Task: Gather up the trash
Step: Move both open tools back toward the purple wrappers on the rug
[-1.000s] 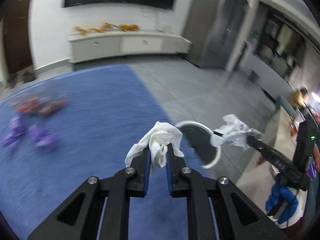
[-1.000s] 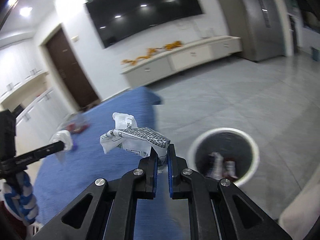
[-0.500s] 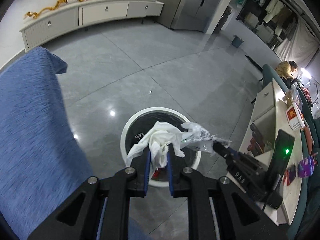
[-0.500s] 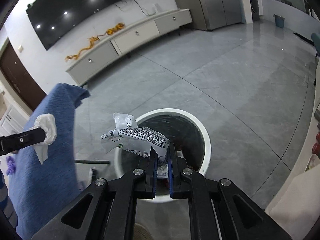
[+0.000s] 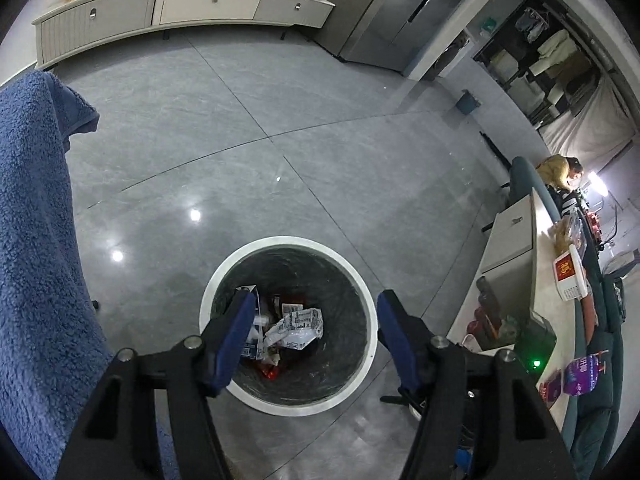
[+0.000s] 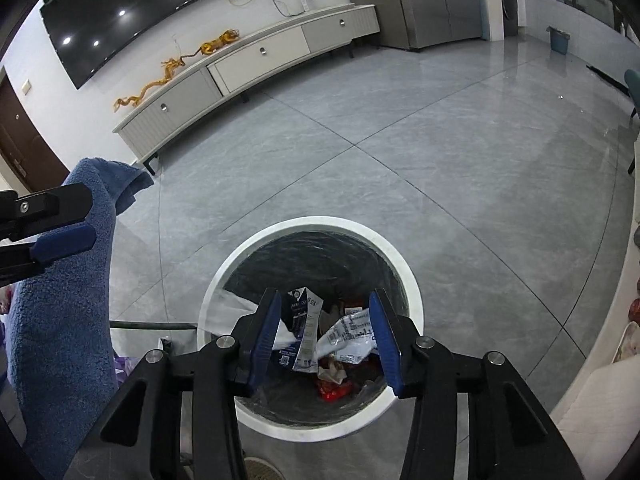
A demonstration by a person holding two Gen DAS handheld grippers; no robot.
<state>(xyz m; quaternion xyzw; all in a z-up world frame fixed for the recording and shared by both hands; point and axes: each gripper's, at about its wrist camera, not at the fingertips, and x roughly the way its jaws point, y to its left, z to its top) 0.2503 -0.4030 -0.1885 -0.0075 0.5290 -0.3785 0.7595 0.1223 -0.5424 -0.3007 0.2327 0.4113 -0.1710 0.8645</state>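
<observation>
Crumpled trash point(image 5: 294, 326) fills the round white-rimmed bin point(image 5: 288, 402); both tongs opening, empty.

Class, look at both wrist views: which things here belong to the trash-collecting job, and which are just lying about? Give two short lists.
Part of the job:
- round white-rimmed trash bin
- crumpled printed wrappers inside the bin
- left tool, jaws opening, nothing between them
- right tool, jaws opening, nothing between them

Just lying about:
- fluffy blue blanket
- long white cabinet
- golden dragon ornament

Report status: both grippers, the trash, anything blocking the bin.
Left gripper and right gripper over the trash bin, jaws opening, nothing between them. Crumpled wrapper lies inside the bin with other litter. Bin mouth unobstructed; blue blanket hangs beside it.
</observation>
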